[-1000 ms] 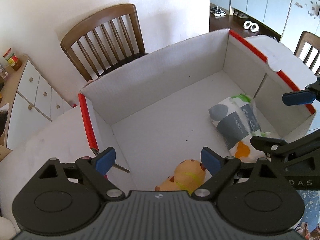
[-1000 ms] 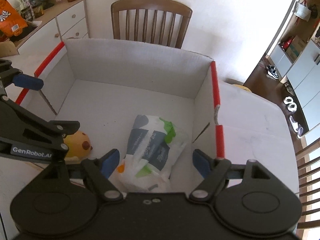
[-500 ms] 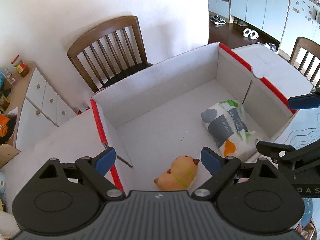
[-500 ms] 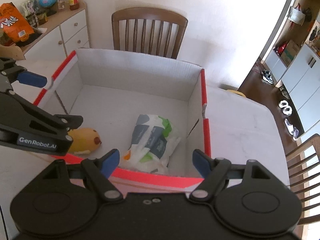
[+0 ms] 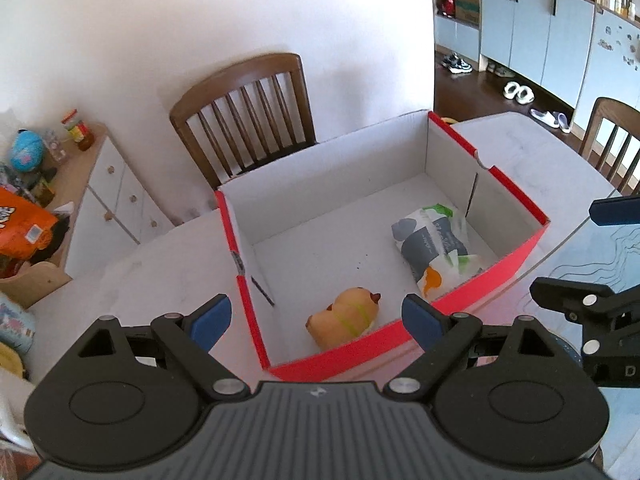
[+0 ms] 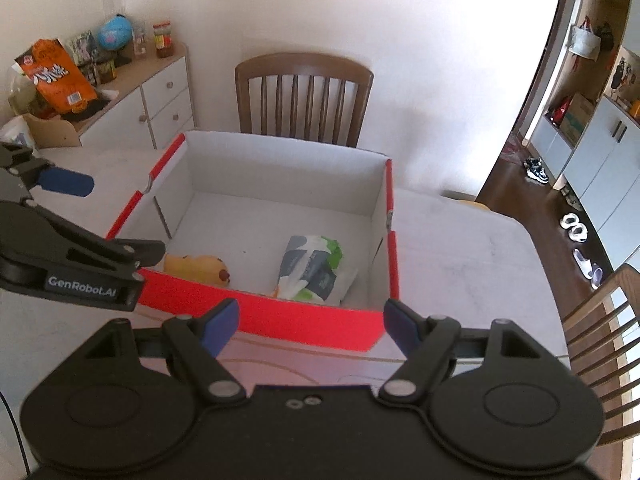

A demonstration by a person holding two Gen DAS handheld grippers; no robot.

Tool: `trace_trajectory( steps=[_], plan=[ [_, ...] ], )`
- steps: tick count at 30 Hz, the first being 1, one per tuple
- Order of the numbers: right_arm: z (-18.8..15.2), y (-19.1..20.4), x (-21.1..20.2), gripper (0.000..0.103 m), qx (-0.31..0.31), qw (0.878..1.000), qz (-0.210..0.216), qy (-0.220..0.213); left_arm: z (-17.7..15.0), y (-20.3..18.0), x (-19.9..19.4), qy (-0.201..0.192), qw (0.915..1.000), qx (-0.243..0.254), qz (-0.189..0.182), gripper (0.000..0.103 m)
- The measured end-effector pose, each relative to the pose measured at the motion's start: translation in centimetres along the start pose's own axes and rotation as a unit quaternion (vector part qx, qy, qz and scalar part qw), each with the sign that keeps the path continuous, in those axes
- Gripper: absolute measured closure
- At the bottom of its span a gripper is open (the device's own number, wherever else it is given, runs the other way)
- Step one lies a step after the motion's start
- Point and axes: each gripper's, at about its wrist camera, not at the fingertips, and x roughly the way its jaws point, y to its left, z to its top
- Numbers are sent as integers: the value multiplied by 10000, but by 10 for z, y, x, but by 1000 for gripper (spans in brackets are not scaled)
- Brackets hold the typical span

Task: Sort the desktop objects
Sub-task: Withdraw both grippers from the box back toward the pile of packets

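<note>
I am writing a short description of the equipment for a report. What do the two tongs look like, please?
Both look alike. The left tongs and right tongs have matte black linkage arms with silver pivot screws, two round black discs at the base, and blue pads on the fingertips. The left body is ribbed dark grey. White "GenRobot.AI" lettering marks the left one's side. No sleeves or hands show.

Each handheld unit is a matte black body with two round black discs at the rear corners, angular black linkage arms with triangular cut-outs, and silver pivot screws. The left gripper [image 5: 316, 317] has a ribbed dark grey centre housing with a small white emblem; its fingertips [image 5: 211, 317] carry blue pads. The right gripper [image 6: 310, 321] has a smooth black housing with two small round ports and blue-padded fingertips [image 6: 220, 323]. White "GenRobot.AI" lettering marks the left unit's side.
</note>
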Motion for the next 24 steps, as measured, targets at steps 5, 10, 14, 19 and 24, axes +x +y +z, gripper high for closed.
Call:
trace_trajectory(
  steps=[5,10,14,19,24],
  plan=[
    [-12,0,-21,24,-11,9999,102,-130,-8,-3,-22,-59,9999,-142,36,11],
    [-23,1,-43,24,-7,9995,167,-277,-18,-6,-42,-172,9996,-197,106,11],
    [-32,2,-57,24,55,9991,173,-391,-26,-6,-55,-212,9992,-331,99,11],
    [-44,1,-72,24,176,9983,216,-510,-38,-12,-68,-254,9991,-337,77,11],
    [-56,2,-87,24,192,9975,209,-639,-50,-18,-82,-334,9986,-406,-13,11]
  ],
)
